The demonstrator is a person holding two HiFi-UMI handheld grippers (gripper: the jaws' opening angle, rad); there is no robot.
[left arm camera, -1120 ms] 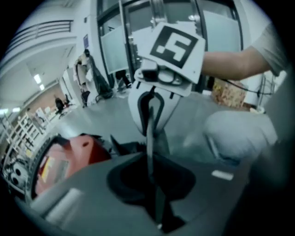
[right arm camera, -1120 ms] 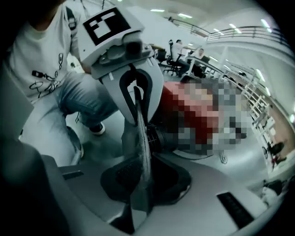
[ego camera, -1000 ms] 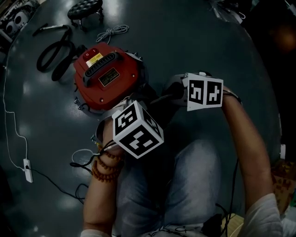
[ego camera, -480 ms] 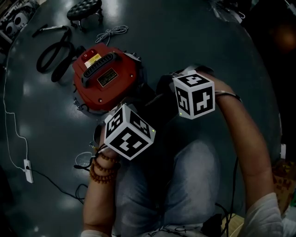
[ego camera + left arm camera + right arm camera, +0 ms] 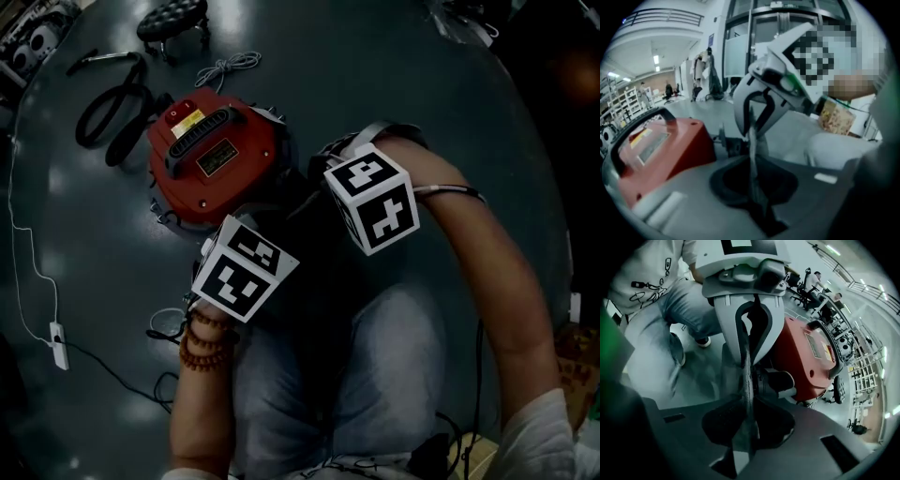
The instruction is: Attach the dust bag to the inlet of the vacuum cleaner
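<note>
The red vacuum cleaner (image 5: 214, 155) sits on the dark floor in front of the person's knees. Its black inlet stub (image 5: 776, 380) sticks out of the side facing me. The dust bag (image 5: 746, 394) shows as a thin grey sheet (image 5: 753, 164) stretched edge-on between both grippers. My left gripper (image 5: 757, 206) is shut on one edge, and its jaws have closed a little further on the bag in the last second. My right gripper (image 5: 745, 446) is shut on the opposite edge. In the head view the two marker cubes (image 5: 242, 270) (image 5: 372, 203) hide the jaws and most of the bag.
A black hose (image 5: 112, 112) lies to the left of the vacuum. A coiled white cable (image 5: 225, 67) and a black floor head (image 5: 173, 19) lie beyond it. A white cord with a switch (image 5: 56, 342) runs along the left. A cardboard box (image 5: 836, 117) stands farther off.
Both marker cubes have rolled. The right cube has shifted left towards the vacuum, and the left cube has shifted left and slightly down. The vacuum has stayed put.
</note>
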